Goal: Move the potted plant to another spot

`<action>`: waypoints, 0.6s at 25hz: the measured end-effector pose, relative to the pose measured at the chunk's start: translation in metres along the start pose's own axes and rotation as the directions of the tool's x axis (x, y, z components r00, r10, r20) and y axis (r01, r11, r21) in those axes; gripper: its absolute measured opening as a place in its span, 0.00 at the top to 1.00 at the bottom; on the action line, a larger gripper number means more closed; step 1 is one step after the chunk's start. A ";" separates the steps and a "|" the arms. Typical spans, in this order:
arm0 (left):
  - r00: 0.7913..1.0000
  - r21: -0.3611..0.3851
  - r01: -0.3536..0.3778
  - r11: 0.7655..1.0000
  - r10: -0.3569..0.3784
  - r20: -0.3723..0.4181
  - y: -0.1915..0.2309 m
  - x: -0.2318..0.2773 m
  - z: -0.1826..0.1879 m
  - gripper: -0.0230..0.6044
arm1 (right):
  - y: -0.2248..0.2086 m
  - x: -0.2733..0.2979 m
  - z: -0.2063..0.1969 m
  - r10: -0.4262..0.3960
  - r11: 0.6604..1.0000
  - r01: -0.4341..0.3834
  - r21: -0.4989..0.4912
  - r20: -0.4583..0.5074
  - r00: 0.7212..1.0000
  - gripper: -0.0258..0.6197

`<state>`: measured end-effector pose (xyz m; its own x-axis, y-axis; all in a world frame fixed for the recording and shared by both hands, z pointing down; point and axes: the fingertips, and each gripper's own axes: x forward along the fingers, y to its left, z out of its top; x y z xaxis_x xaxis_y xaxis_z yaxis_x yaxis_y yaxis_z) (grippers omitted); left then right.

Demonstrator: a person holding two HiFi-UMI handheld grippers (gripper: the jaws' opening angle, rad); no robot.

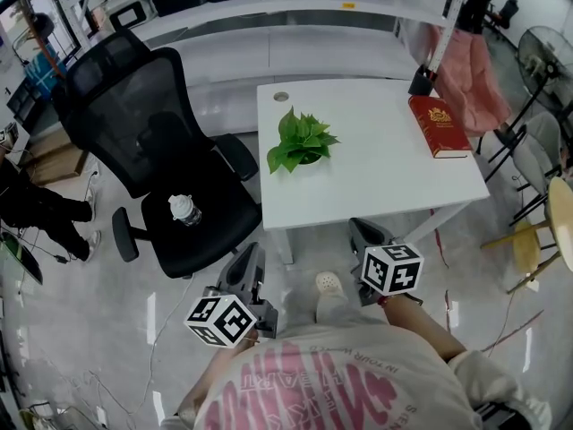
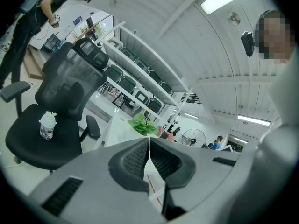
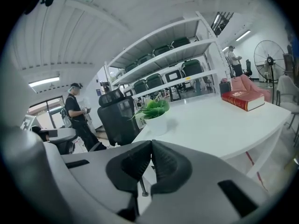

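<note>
Head view: potted plant (image 1: 303,141) upright on the table (image 1: 385,182); left gripper (image 1: 251,262) and right gripper (image 1: 362,235), jaws closed and empty, held well short of it, which fits approach or retreat alike.

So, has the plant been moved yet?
Not yet. Nothing looks done: the potted plant sits on the white table, near its left side. Nothing is in hand: the left gripper and right gripper are both shut and empty, short of the table. Reaching, grabbing and moving the plant are all left.
</note>
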<state>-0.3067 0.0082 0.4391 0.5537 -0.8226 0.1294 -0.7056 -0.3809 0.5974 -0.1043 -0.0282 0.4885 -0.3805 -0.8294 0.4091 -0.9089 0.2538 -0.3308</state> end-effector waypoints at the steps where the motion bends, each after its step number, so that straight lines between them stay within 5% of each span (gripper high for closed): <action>1: 1.000 0.000 0.000 1.000 0.000 -0.001 -0.001 -0.003 -0.001 0.92 | 0.001 -0.003 -0.001 0.002 1.000 -0.002 0.008 0.003 1.000 0.94; 15: 1.000 0.001 0.006 1.000 -0.006 0.008 -0.016 -0.032 -0.014 0.92 | 0.020 -0.033 -0.018 0.025 0.999 -0.025 -0.030 -0.008 1.000 0.94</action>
<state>-0.3074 0.0467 0.4369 0.5546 -0.8235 0.1196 -0.7026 -0.3863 0.5976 -0.1127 0.0136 0.4839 -0.4040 -0.8191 0.4073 -0.9040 0.2893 -0.3149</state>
